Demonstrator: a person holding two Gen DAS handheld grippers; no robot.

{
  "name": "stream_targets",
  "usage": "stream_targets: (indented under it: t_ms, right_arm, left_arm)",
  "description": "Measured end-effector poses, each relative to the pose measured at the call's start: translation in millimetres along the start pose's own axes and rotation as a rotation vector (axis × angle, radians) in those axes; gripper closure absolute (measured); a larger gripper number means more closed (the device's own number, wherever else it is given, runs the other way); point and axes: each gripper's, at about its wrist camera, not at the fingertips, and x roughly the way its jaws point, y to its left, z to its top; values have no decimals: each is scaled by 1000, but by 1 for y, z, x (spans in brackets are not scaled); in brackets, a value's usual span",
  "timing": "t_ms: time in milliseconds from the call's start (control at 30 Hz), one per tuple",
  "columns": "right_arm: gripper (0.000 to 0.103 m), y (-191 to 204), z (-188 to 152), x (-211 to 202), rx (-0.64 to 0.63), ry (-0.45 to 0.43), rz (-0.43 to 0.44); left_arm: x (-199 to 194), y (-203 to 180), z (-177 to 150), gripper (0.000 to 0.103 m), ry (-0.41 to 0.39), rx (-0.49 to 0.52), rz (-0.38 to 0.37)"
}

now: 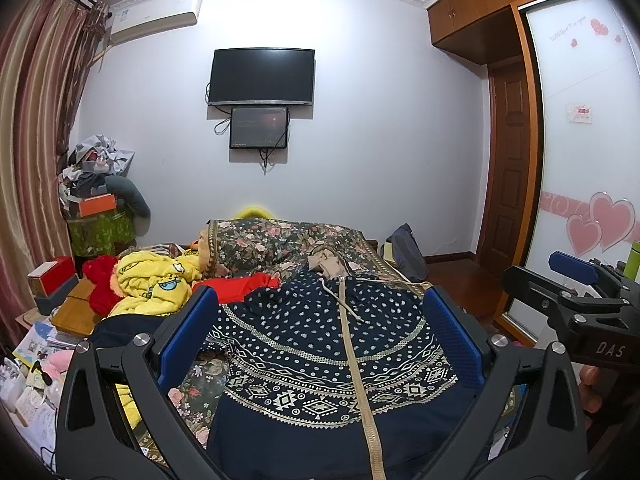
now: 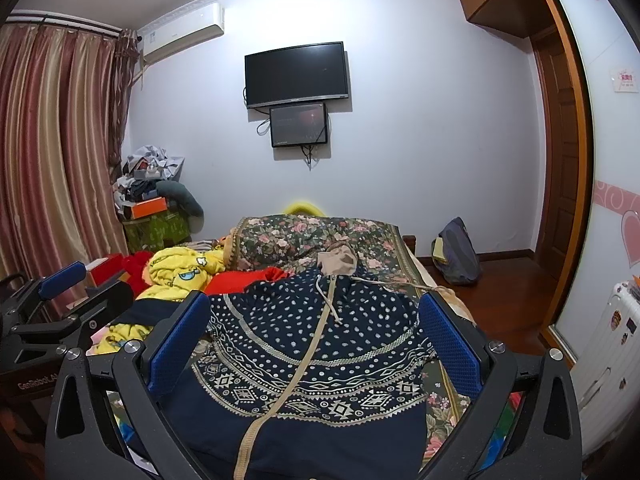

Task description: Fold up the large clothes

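A navy zip hoodie [image 1: 320, 344] with white dots, geometric bands and a tan zipper lies spread on the bed, hood away from me; it also shows in the right wrist view [image 2: 316, 344]. My left gripper [image 1: 320, 316] is open and empty above it, blue pads wide apart. My right gripper [image 2: 316, 316] is open and empty above the same garment. The right gripper also shows at the right edge of the left wrist view [image 1: 576, 280]. The left gripper shows at the left edge of the right wrist view [image 2: 60, 292].
A floral bedspread [image 1: 280, 240] covers the bed. Yellow [image 1: 156, 280] and red [image 1: 248, 284] clothes are piled at the hoodie's left. A cluttered desk [image 1: 76, 312] stands left, a backpack [image 2: 456, 252] on the floor right, a wardrobe [image 1: 580, 160] far right.
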Motion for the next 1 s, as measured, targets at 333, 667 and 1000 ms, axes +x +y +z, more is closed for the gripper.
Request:
stream_targets:
  t_ms: [333,667,1000]
  right_arm:
    - [0,6,-5,29,-15,65,-32]
    - [0,12,-19,100,-54,224,-35]
    - [0,21,-25,179,-97,353,5]
  left_arm:
    - [26,27,-3,0,29,-30,21]
    - [85,98,-8,0,118,-94,145]
    - [166,192,-48,0,297,-144,347]
